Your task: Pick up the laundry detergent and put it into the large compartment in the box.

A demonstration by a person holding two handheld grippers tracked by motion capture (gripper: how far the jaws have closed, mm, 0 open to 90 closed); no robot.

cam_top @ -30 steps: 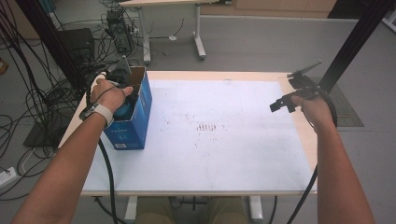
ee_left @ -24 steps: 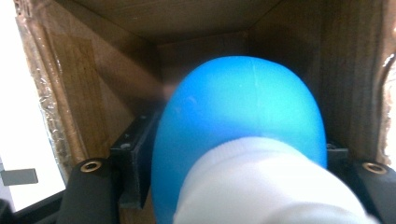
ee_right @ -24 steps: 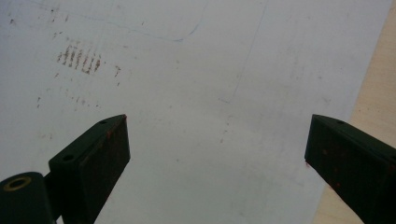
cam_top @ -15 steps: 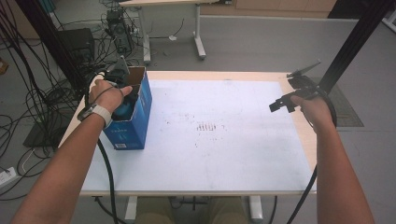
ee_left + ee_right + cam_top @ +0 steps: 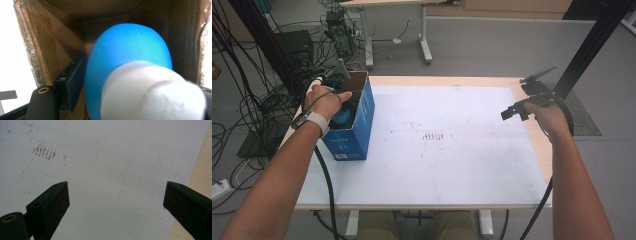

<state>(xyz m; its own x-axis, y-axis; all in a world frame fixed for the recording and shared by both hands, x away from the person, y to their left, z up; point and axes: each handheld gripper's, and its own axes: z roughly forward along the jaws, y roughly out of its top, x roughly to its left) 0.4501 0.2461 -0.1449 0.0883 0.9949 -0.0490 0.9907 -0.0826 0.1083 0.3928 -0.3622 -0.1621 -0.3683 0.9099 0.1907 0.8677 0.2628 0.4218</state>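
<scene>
**Left tool releasing blue object inside carton**

The jaws of the left tool (image 5: 140, 100) have just been opening, from almost closed to a partial gap. In the left gripper view the blue-and-white object (image 5: 130, 60) sits between them, deep within the open blue carton (image 5: 354, 125); whether the pads press on it cannot be told, since the object hides the right-hand jaw. The left hand (image 5: 324, 100) is in the same place over the carton mouth as a second earlier, as the high view shows. Judged from this, the object is being let go into the carton, and the placing step is near its end; withdrawal of the tool is not yet done.

The carton stands upright at the left edge of the worktop (image 5: 452, 170), on its white sheet.

The right tool (image 5: 116, 202) hangs above the right side of the worktop with its jaws spread wide. Nothing lies between them, and they touch nothing
</scene>
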